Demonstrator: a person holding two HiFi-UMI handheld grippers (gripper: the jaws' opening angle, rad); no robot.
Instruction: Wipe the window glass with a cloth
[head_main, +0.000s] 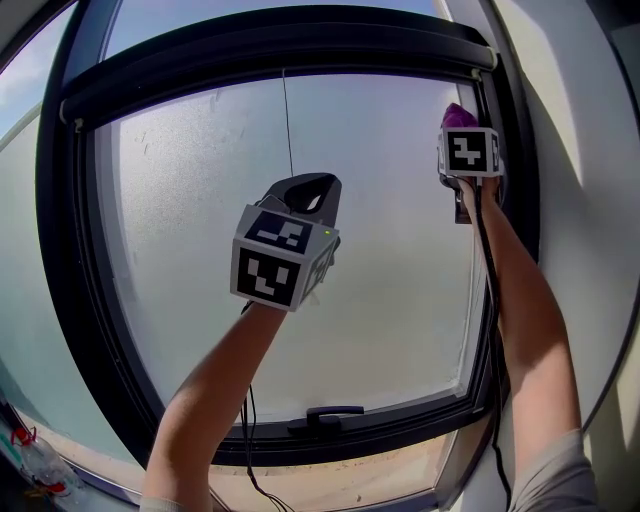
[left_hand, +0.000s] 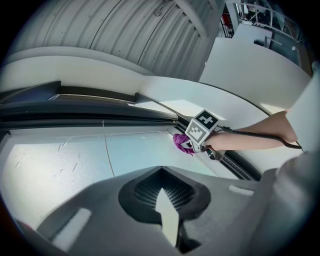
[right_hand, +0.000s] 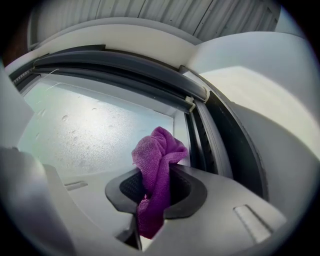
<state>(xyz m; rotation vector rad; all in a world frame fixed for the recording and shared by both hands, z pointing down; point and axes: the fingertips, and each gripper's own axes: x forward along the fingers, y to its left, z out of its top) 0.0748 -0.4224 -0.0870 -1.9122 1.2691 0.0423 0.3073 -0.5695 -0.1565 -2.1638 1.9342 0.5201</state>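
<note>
The rounded black window frame (head_main: 68, 300) borders the frosted, dusty window glass (head_main: 180, 280), and most of that pane looks unwiped to me.

My left tool (head_main: 308, 190) hangs near the middle of the pane. Its jaws are pressed together on nothing. The thin dark cord (head_main: 287, 120) hangs down the glass just beside it. If I swing this arm carelessly, the tool could hook the cord and tug it. Its hard tip could also knock the pane.

Further right, my right tool (right_hand: 156, 197) reaches up into the top right corner of the glass. It pinches the crumpled purple microfibre cloth (right_hand: 159, 160) by a narrow fold, and a bunch sticks out past the jaw tips. I cannot tell whether the cloth is pressed against the pane yet.

The main risk is here, I think. Dragging across gritty glass could pull the cloth out of such a small pinch. The bunch could also fold back and let bare plastic scrape the pane. This close to the frame's inner edge, the cloth may snag in the corner. With my arm stretched this high, the pressure will probably be uneven and leave streaks.
</note>
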